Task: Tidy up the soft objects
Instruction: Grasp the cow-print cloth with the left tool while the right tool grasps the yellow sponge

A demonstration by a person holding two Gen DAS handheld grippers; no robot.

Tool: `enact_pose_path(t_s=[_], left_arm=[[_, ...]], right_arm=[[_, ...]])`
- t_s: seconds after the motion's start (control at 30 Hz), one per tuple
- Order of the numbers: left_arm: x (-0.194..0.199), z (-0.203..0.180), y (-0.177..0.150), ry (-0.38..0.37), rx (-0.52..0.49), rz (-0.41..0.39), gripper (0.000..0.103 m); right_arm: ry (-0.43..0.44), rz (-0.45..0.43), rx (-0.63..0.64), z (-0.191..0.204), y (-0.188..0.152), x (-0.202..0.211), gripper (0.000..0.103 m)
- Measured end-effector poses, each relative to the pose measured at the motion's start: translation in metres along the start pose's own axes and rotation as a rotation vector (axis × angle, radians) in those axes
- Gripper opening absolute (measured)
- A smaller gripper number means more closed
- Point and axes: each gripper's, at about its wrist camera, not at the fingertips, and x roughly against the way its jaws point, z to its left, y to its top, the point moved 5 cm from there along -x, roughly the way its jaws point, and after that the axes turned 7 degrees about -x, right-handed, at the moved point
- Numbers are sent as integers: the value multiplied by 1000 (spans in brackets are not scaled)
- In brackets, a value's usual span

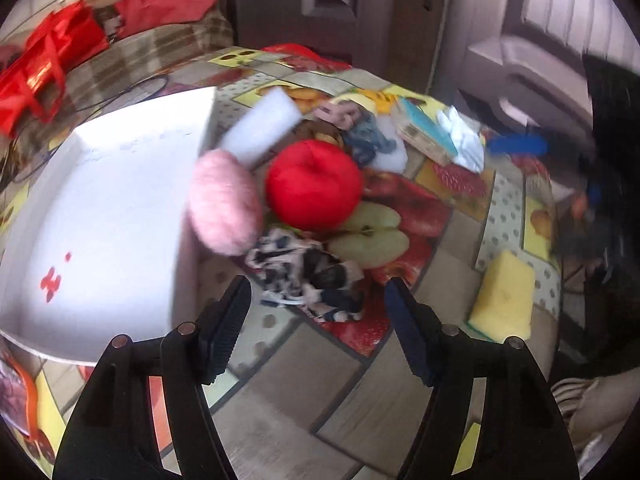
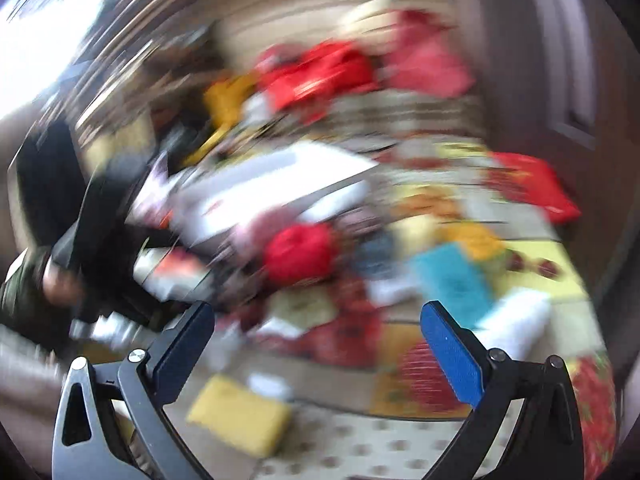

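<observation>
In the left wrist view my left gripper [image 1: 318, 294] is open and empty, just short of a crumpled black-and-white cloth [image 1: 308, 276] on the fruit-print tablecloth. Behind the cloth lie a red yarn ball [image 1: 314, 184], a pink fluffy ball [image 1: 224, 202], a white foam block [image 1: 260, 126] and a blue scrunchie [image 1: 370, 138]. A white open box [image 1: 108, 208] stands to the left. A yellow sponge [image 1: 504, 296] lies at the right. The right wrist view is badly blurred; my right gripper [image 2: 318, 320] is open and empty above the table, with the yellow sponge [image 2: 240, 414] and red ball [image 2: 298, 254] ahead.
A teal-topped carton [image 1: 426, 136] and white tissue [image 1: 464, 142] lie at the table's far right. Red bags [image 1: 44, 68] rest on a checked sofa behind the box. Dark wooden doors [image 1: 332, 8] stand beyond the table. A person's dark clothing fills the right edge [image 1: 608, 200].
</observation>
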Motion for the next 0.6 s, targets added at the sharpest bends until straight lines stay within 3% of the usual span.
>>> enact_pose_path(t_s=[0.1, 0.2, 0.4, 0.43, 0.47, 0.5, 0.53, 0.6], left_arm=[[2, 0, -2, -29, 18, -3, 70], [-7, -5, 2, -55, 27, 10, 70], [-34, -17, 11, -34, 13, 49, 70], [-38, -19, 10, -26, 2, 59, 66], [-39, -20, 8, -23, -5, 65, 42], [-40, -20, 5, -17, -13, 69, 37], [-38, -19, 4, -19, -14, 63, 33], [-33, -16, 2, -30, -4, 46, 31]], right_arm=[[74, 50, 21, 7, -8, 0, 102], [56, 91, 61, 8, -19, 1, 103], [30, 216, 129, 23, -49, -25, 102], [26, 231, 138, 25, -51, -30, 101], [31, 252, 148, 28, -55, -34, 89], [37, 264, 153, 29, -57, -36, 79], [43, 280, 155, 30, -59, -39, 58], [47, 279, 159, 30, -60, -37, 54]])
